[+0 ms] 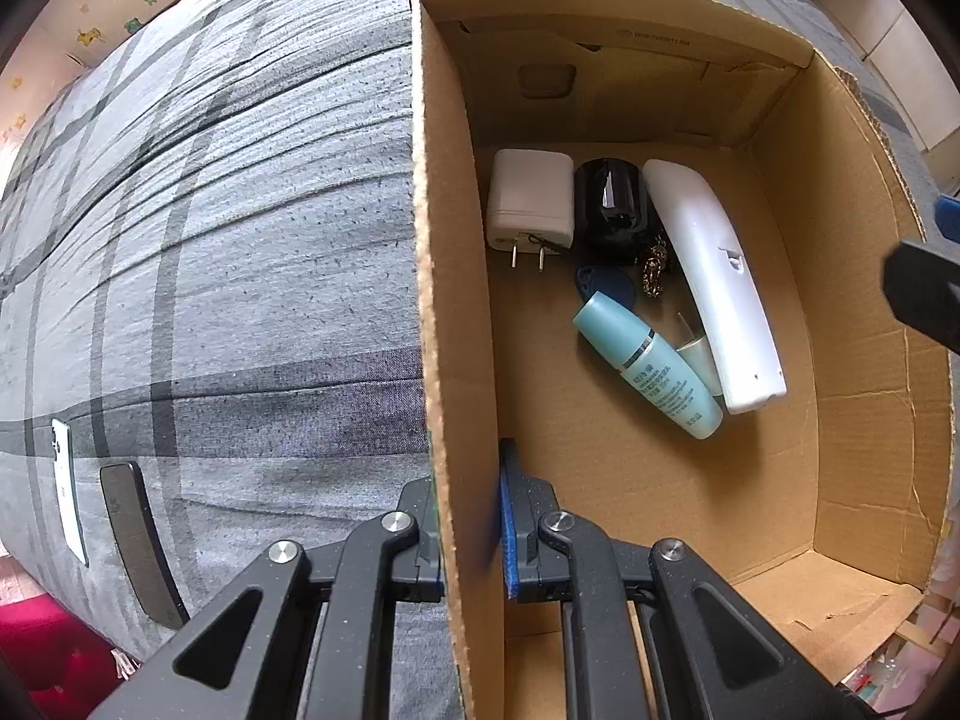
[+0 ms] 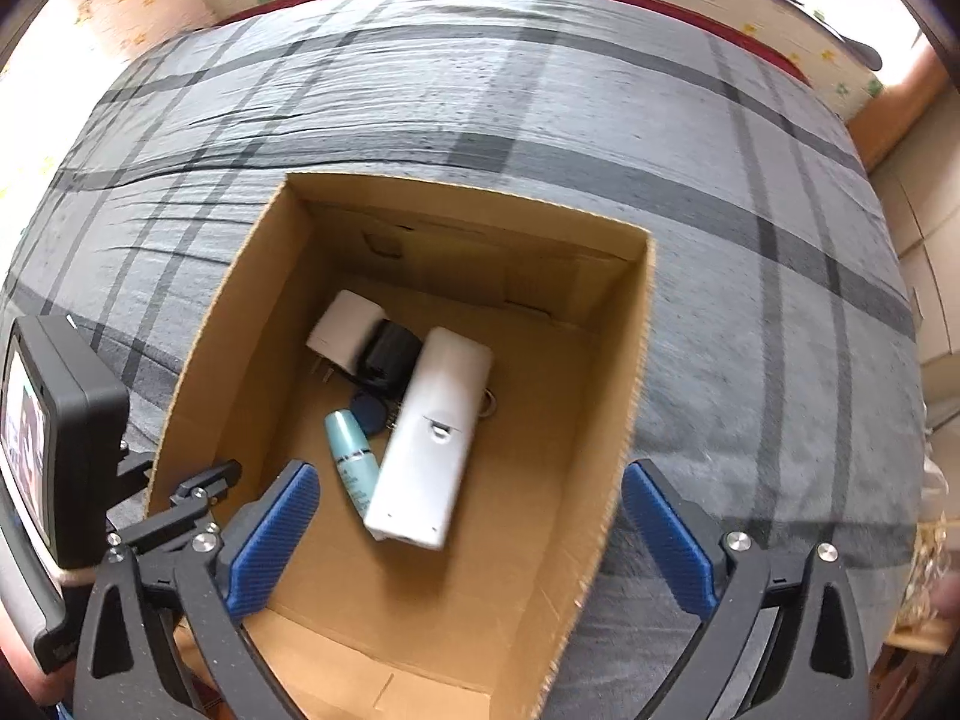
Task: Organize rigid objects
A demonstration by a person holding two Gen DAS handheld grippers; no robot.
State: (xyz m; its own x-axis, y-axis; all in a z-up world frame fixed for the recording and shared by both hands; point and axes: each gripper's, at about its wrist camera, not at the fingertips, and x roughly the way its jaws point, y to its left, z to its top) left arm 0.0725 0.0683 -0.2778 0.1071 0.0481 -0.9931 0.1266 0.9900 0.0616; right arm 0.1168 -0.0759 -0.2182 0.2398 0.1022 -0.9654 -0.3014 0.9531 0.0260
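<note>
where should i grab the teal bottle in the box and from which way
Grip the teal bottle across its round body, about at the silver band, coming straight down from above with the fingers square to its length. It lies flat on the box floor, so only the top is free. Its right side sits against the white remote, so that finger has little room; the left side is clear.

I can read no text; the print on the teal tube [image 1: 651,366] and the box wall [image 1: 654,36] is too small.
</note>
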